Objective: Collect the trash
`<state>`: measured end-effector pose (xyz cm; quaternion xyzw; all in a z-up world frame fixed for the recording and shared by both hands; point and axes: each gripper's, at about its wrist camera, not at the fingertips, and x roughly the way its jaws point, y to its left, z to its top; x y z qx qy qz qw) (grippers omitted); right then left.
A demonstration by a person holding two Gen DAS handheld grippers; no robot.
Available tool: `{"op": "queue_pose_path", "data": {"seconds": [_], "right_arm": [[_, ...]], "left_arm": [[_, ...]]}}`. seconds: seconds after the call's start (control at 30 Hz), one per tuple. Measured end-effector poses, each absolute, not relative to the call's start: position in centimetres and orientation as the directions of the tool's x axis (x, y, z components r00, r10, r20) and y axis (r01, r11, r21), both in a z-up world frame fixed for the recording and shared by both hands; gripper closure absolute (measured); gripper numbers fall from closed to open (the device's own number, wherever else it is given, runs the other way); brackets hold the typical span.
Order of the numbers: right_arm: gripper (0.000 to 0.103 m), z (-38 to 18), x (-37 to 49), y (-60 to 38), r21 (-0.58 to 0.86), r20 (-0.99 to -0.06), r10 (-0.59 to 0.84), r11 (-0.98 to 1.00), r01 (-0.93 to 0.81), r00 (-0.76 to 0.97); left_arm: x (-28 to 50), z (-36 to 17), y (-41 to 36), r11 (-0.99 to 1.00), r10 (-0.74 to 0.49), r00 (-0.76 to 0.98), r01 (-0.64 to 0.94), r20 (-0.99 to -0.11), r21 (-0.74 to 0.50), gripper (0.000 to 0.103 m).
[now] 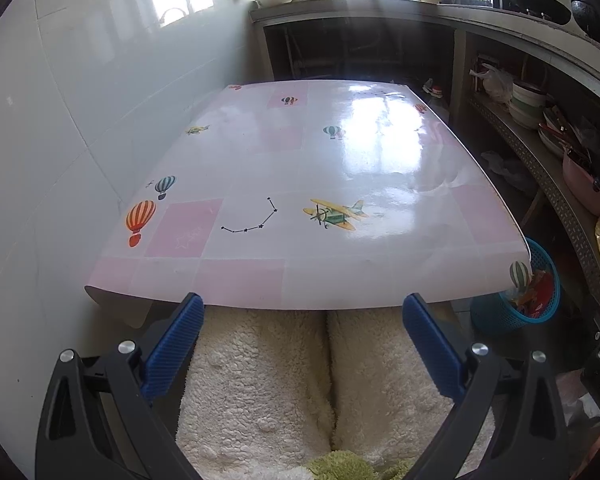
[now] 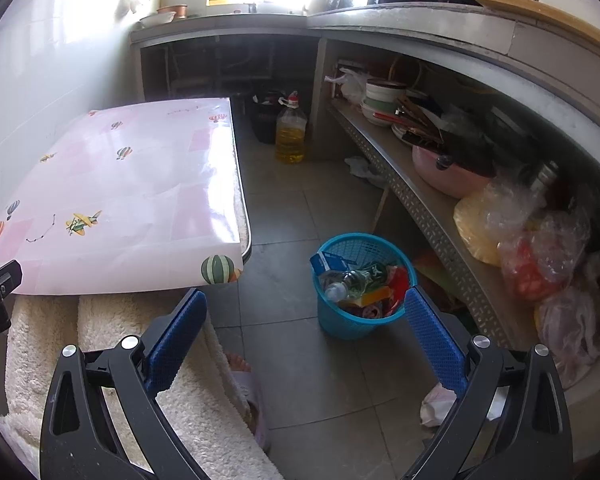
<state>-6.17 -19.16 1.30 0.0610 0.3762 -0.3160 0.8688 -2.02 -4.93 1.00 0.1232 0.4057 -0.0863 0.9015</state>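
Note:
A blue mesh waste basket (image 2: 342, 322) stands on the tiled floor right of the table, filled with a plastic bottle (image 2: 346, 282), a blue carton and coloured wrappers. It also shows in the left wrist view (image 1: 496, 314), partly behind the table corner. The table (image 1: 320, 184) has a pink cloth printed with balloons and planes, and no trash shows on it. My left gripper (image 1: 302, 312) is open and empty, held at the table's near edge. My right gripper (image 2: 306, 308) is open and empty, above the floor just before the basket.
The person's knees in cream fleece (image 1: 268, 384) sit under the table's near edge. A shelf (image 2: 432, 208) on the right holds bowls, a pink pot and plastic bags. An oil bottle (image 2: 290, 134) stands on the floor at the back. A crumpled white bag (image 2: 436, 404) lies on the floor by the right finger.

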Motion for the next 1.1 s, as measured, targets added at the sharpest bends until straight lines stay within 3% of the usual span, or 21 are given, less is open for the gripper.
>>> {"op": "queue_pose_path", "data": {"seconds": [1.1], "right_arm": [[0.008, 1.6, -6.61, -19.9, -0.134, -0.687, -0.503, 0.797, 0.589, 0.524]], "left_arm": [[-2.03, 0.86, -4.73, 0.957, -0.054, 0.654, 0.25, -0.755, 0.147, 0.006]]}}
